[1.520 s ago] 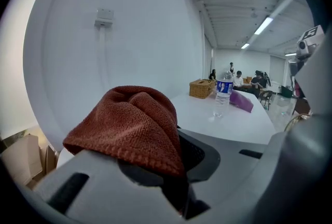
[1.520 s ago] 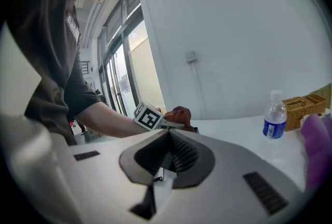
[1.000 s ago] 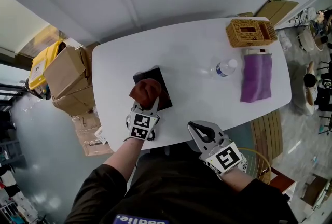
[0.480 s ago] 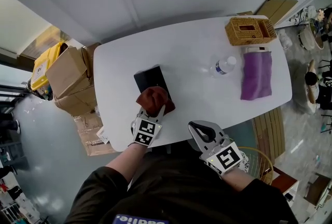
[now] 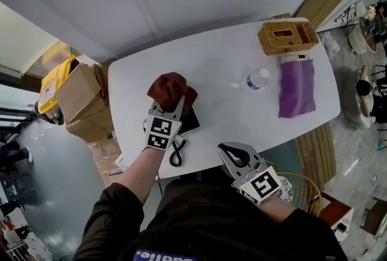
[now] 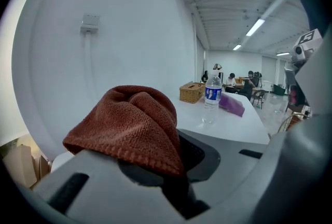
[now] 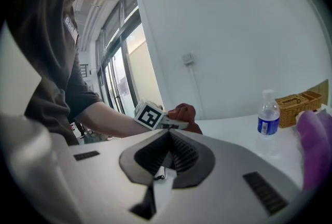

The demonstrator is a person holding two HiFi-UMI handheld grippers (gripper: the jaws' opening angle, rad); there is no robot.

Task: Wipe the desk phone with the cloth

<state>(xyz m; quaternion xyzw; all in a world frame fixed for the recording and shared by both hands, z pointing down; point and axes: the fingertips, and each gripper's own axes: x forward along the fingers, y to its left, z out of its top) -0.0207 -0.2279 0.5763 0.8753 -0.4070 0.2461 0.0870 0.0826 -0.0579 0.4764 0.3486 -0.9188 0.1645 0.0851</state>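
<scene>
A rust-red cloth (image 5: 170, 87) is bunched in my left gripper (image 5: 172, 101), which is shut on it. It is pressed on the far end of the black desk phone (image 5: 190, 121) at the left part of the white table (image 5: 224, 60). Most of the phone is hidden under the cloth and gripper. Its coiled black cord (image 5: 176, 154) lies toward the front edge. In the left gripper view the cloth (image 6: 129, 124) drapes over the closed jaws of the left gripper (image 6: 174, 163). My right gripper (image 5: 233, 154) hovers shut and empty by the table's front edge, and the right gripper view shows this gripper (image 7: 168, 140) likewise.
A water bottle (image 5: 256, 80) stands right of centre. A purple cloth (image 5: 296, 89) lies beyond it, below a wicker basket (image 5: 288, 36) at the far right corner. Cardboard boxes (image 5: 81, 96) and a yellow bin (image 5: 51, 81) sit on the floor left of the table.
My left gripper has carried the cloth from the phone's near end to its far end, away from me. The coiled cord now shows. The right gripper has stayed put.
</scene>
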